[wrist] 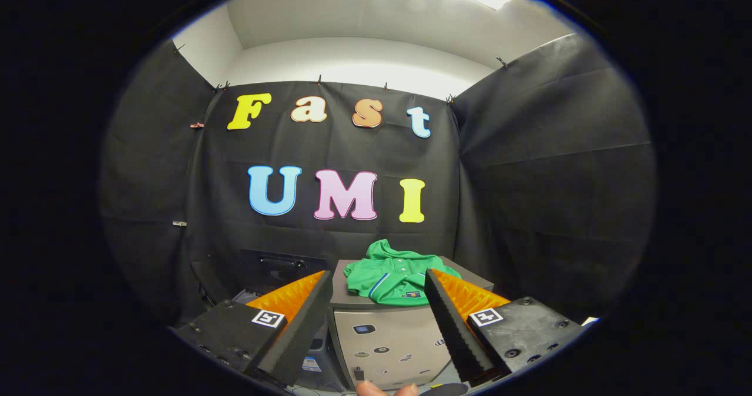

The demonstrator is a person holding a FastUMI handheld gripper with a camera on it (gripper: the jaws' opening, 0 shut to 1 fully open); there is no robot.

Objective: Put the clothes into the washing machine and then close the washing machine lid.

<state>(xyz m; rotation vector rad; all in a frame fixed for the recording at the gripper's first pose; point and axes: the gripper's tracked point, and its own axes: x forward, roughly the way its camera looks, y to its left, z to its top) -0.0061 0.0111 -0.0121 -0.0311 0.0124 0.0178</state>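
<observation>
Atop the low grey box-shaped cabinet with small stickers on its front lies one crumpled green collared shirt, bunched toward the cabinet's back edge, hood or collar poking up. That is the only garment I count.

The gripper hangs in front of the cabinet, its two fingers spread wide, nothing between them; the shirt sits beyond the fingertips, apart from both. Each finger carries one square black-and-white marker, two in all.

Left of the cabinet, lower down and against the booth's black cloth wall, a dark machine body with a raised dark panel and a bar handle on it; likely the washing machine with lid up, though too dim to be sure.

Below the cabinet front, fingertips of a person's hand just show.

Progress, as I judge it: nothing accomplished yet. Shirt not grasped, not in the machine, lid not closed. All steps remain: reach, grip, carry left, drop, shut lid.
</observation>
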